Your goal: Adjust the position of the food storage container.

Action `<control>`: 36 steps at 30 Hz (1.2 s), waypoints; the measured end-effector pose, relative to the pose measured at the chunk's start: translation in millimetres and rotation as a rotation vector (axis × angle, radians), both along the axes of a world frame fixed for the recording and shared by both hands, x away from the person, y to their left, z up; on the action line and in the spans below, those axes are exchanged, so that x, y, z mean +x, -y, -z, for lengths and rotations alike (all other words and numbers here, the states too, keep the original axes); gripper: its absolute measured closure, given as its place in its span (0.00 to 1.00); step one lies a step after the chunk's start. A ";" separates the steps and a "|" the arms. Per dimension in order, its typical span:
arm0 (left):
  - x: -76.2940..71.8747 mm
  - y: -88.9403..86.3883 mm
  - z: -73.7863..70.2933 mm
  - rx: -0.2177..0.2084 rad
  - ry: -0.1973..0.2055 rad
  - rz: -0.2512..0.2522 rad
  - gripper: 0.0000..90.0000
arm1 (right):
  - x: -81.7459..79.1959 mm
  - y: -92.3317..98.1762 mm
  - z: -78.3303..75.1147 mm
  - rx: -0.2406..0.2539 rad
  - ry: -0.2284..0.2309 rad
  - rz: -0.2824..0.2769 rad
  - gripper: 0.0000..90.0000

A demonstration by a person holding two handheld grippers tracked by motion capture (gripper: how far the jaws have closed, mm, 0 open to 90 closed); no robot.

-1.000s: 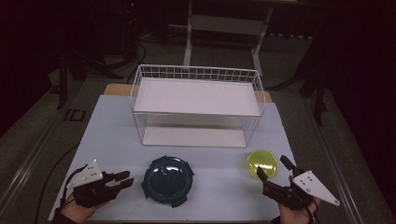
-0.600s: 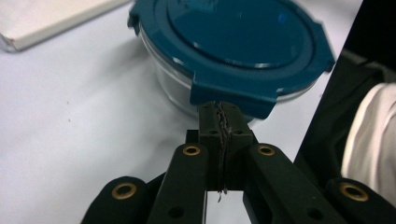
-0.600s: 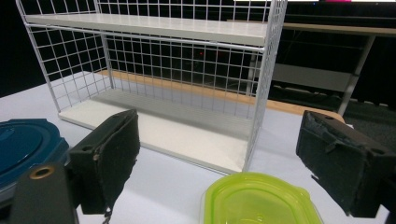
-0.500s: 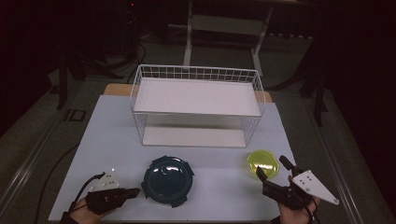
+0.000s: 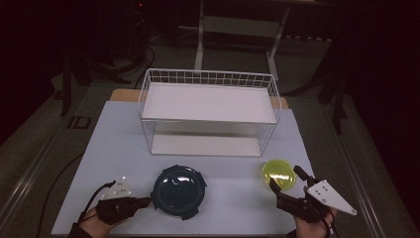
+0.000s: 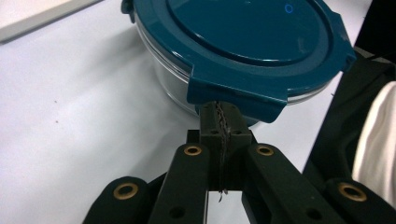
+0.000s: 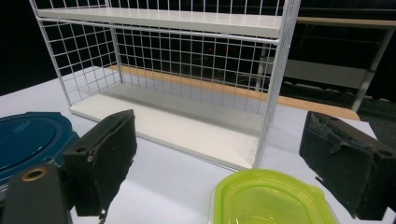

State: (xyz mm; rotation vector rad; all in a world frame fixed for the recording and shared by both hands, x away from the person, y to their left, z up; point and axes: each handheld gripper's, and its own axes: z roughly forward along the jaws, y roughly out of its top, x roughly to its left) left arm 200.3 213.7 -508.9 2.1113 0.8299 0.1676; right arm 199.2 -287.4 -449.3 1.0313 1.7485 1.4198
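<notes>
A: Largest first? White wire rack (image 5: pixel 208 111) toward the far edge of the tabletop (image 5: pixel 119 139), roughly centred, two shelves.

B: Next, blue-lidded round container (image 5: pixel 179 192) near the front edge, a bit left of centre. Glass body under a teal lid with clip tabs, plain in the left gripper view (image 6: pixel 243 42).

A: Then the yellow-green lidded container (image 5: pixel 280 173), near the front edge toward the right corner, well apart from the blue one.

B: Left tongs (image 5: pixel 143 202) by the front left corner, jaws pressed together with nothing between, having just closed. Tips right at the blue lid's near tab (image 6: pixel 233 100); touching or just short, cannot tell.

A: Right tongs (image 5: pixel 286 179) at the front right, jaws spread wide, gripping nothing. Green container (image 7: pixel 273 198) sitting low between the two pads (image 7: pixel 105 158), clear of both.
</notes>
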 end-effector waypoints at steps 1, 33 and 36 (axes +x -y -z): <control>2.9 0.5 -0.1 0.005 0.004 -0.002 0.99 | -0.7 -0.1 -0.4 -0.003 0.001 -0.011 0.12; 34.1 15.8 -1.5 0.025 0.029 -0.046 0.99 | 1.4 1.7 1.1 0.020 -0.029 -0.040 0.12; 35.8 16.2 -3.8 -0.002 0.022 -0.049 0.99 | 2.4 0.7 1.9 0.017 -0.035 -0.046 0.12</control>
